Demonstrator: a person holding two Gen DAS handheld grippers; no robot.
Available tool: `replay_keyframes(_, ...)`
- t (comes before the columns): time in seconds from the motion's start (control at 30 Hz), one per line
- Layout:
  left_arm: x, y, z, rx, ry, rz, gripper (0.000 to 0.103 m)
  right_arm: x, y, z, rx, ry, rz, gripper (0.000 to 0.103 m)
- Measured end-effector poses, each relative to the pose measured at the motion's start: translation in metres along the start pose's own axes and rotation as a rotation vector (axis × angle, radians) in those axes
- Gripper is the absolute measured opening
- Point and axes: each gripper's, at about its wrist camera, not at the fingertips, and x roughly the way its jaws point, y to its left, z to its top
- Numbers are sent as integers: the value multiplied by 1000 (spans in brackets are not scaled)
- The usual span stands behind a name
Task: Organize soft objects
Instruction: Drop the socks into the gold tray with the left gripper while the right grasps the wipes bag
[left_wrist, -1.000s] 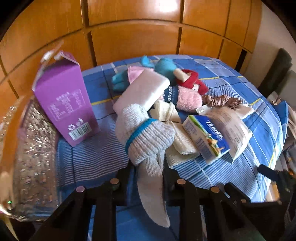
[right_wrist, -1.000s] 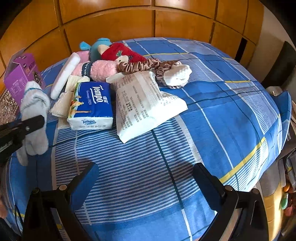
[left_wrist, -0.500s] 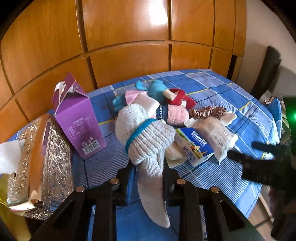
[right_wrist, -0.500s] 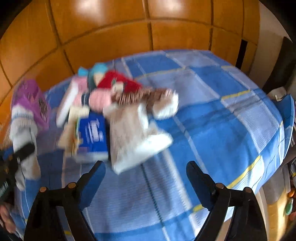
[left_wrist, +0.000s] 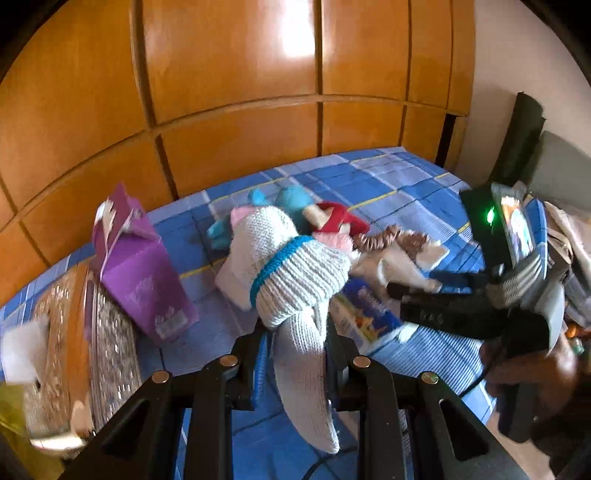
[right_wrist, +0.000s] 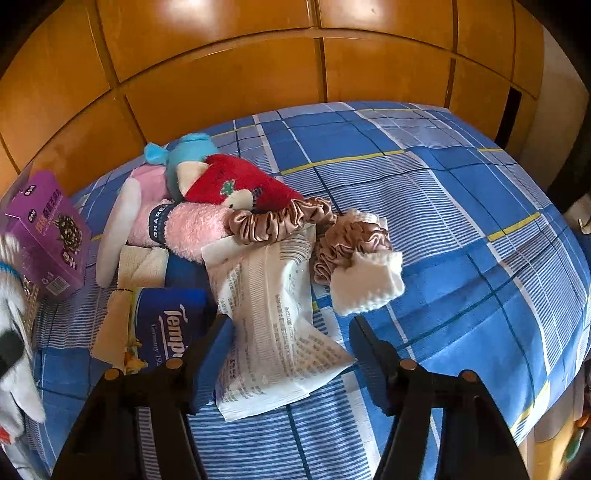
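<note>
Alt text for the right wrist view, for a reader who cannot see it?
The right gripper, its jaws closing, hangs over a white printed packet on a blue plaid cloth. Behind lie a Tempo tissue pack, scrunchies and plush toys.

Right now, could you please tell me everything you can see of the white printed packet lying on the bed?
The white printed packet is a flat, soft pouch, crinkled like thin plastic or paper and covered in small grey text. It lies flat on the blue checked bedspread, one corner under the brown scrunchie, beside the blue tissue pack. The right gripper is closing around its near end, pads not yet pressing.
</note>
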Motion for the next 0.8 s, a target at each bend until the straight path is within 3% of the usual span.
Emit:
replay_keyframes(0.13, 0, 12, 32, -34, -14, -29, 25, 1, -1, 0, -3, 5, 6, 66)
replay_keyframes(0.23, -3, 39, 63, -103, -40, -10, 25, 2, -1, 1, -12, 14, 10, 66)
replay_keyframes(0.33, -15, 92, 88, -244, -72, 29, 25, 3, -1, 2, -18, 12, 12, 66)
replay_keyframes(0.43, -38, 140, 93, -319, -126, 104, 25, 3, -1, 0, -16, 6, 17, 67)
replay_keyframes(0.6, -80, 217, 65, -446, -171, 225, 25, 5, 2, -5, -40, 14, 20, 70)
replay_keyframes(0.8, -113, 273, -29, -537, -108, 388, 25, 4, 9, -7, -65, -1, -5, 70)
